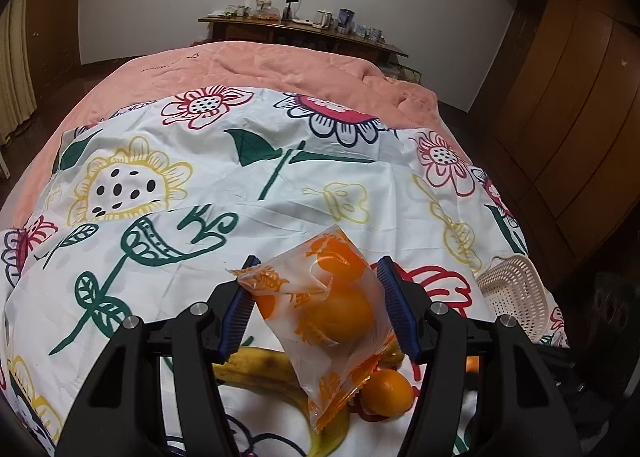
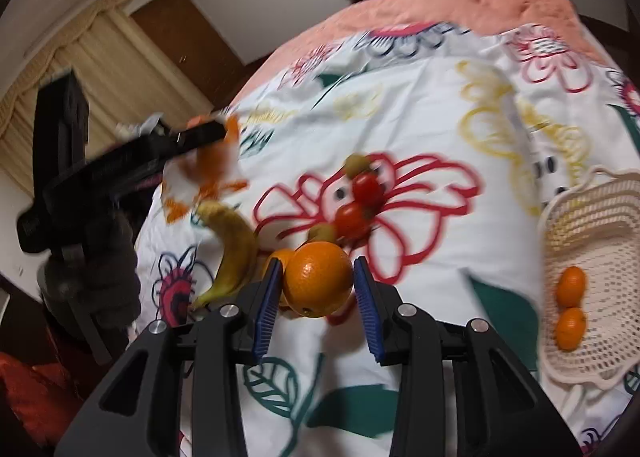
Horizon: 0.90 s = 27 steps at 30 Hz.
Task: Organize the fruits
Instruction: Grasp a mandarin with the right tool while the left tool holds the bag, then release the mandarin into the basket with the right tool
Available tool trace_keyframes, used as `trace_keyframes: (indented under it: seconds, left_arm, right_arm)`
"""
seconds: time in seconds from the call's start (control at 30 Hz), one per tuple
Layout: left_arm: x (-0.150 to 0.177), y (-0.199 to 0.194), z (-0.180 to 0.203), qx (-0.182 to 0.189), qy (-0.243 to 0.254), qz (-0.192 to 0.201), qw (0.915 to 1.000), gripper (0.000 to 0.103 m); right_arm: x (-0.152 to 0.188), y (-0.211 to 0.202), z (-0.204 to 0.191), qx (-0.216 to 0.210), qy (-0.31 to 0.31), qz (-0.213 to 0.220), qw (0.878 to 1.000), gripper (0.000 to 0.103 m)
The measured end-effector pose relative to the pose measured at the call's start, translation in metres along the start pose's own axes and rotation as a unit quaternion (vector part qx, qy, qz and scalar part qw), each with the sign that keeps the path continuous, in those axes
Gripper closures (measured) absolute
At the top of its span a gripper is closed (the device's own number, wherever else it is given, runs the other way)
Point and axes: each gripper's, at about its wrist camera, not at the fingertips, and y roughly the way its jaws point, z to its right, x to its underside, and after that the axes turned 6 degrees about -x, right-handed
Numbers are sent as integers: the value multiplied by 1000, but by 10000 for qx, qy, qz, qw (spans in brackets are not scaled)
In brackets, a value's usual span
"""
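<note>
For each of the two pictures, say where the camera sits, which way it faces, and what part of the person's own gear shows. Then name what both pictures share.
Left wrist: on the left gripper, looking down the bed toward the far desk; its fingers flank a bagged orange.
Right wrist: on the right gripper, facing down at the flowered sheet; fingers beside a loose orange, gloved hand at left.
Shared: banana, basket, sheet.

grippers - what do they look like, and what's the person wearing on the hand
Both the left gripper and right gripper look alike: matte black angular linkage arms with cut-out slots and round silver pivot pins, ending in blue ribbed pads. No cables show. In the right wrist view, the hand wears a dark grey knit glove.
</note>
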Motion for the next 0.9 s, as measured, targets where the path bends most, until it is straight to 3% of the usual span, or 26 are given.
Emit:
trace_keyframes:
  seconds: [0.17,0.33,0.6,0.9]
  left_arm:
    - [0,0,17,39,175,-27,9998,41]
    - [2,2,39,80,395,-74,9992,41]
    - [3,4,76,147,744,-113,9971,41]
    - [5,11,111,198,1068,-196,9939,41]
  right_arm:
    - [0,-36,34,278,373,448,9979,66]
    - [8,-71,75,932,731,821,9896,66]
    - [29,-91,139,1821,1225,896,9715,66]
    - [43,-86,171,1955,1433,834,9666,65]
